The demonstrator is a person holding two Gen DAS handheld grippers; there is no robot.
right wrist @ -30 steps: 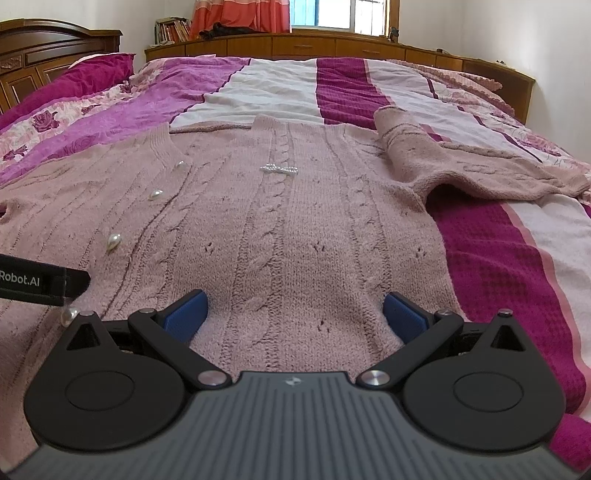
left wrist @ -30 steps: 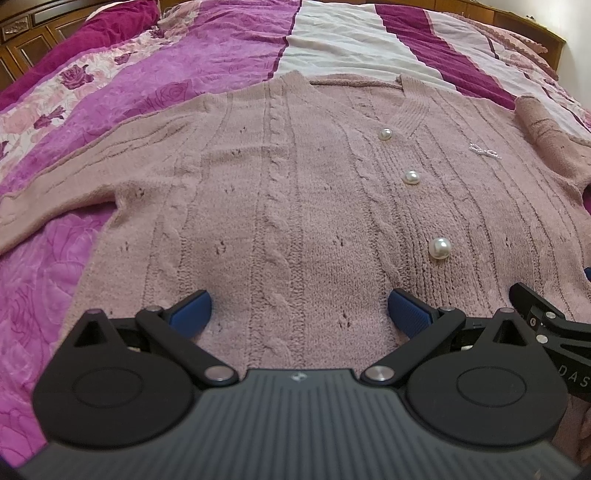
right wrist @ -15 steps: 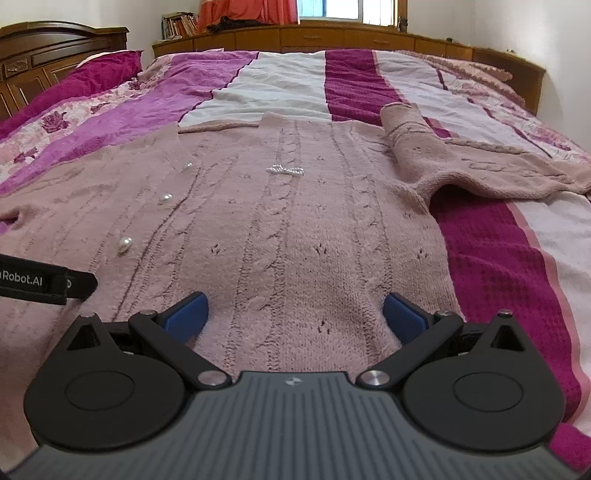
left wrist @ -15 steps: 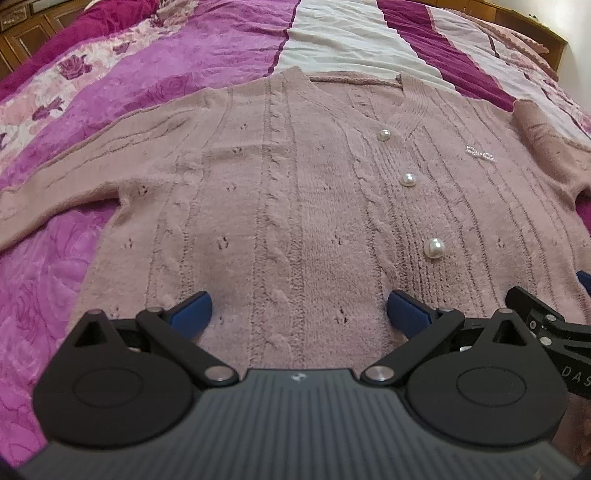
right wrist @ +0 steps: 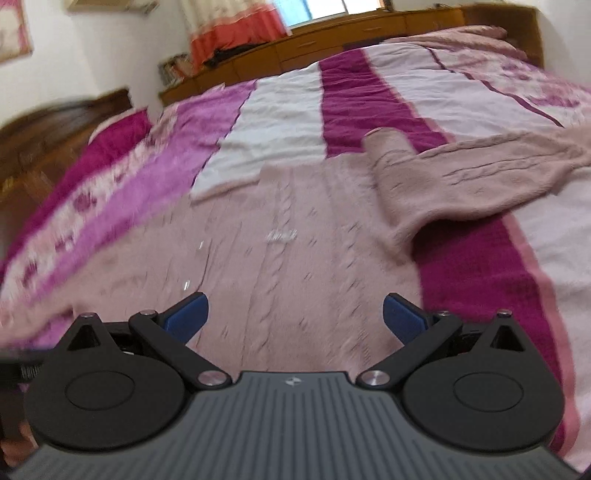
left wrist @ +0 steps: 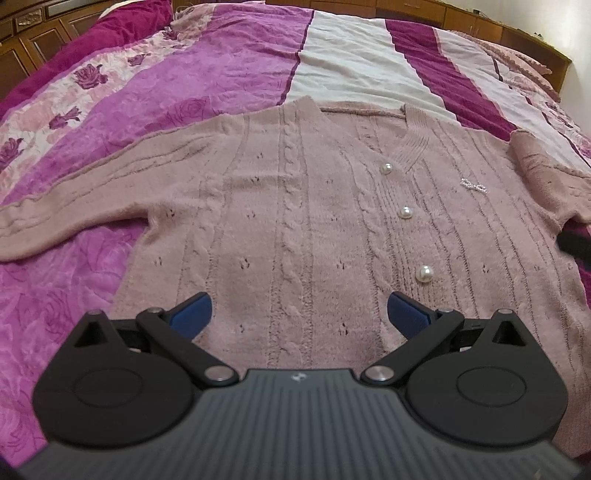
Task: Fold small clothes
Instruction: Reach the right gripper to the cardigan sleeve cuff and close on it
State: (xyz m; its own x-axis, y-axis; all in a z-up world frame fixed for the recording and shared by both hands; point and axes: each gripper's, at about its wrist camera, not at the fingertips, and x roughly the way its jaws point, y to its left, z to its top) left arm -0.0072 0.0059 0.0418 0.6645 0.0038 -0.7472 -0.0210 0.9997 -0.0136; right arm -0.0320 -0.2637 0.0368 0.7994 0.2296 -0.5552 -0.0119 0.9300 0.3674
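Note:
A dusty-pink cable-knit cardigan (left wrist: 295,206) with pearl buttons (left wrist: 424,273) lies flat and face up on the bed. Its left sleeve (left wrist: 66,206) stretches out to the left. Its right sleeve (right wrist: 461,173) lies bent out to the right. My left gripper (left wrist: 299,314) is open and empty just above the cardigan's lower body. My right gripper (right wrist: 293,314) is open and empty above the cardigan's right half (right wrist: 288,266); that view is blurred and tilted.
The bed has a striped blanket (left wrist: 229,74) in purple, white and magenta. A wooden headboard (left wrist: 33,40) is at the far left. A wooden shelf (right wrist: 332,40) and an orange curtain (right wrist: 236,29) stand behind the bed.
Both grippers have lifted and pulled back a little from the cardigan. The right gripper has tilted and swung, blurring its view. The right gripper no longer shows in the left view's lower right.

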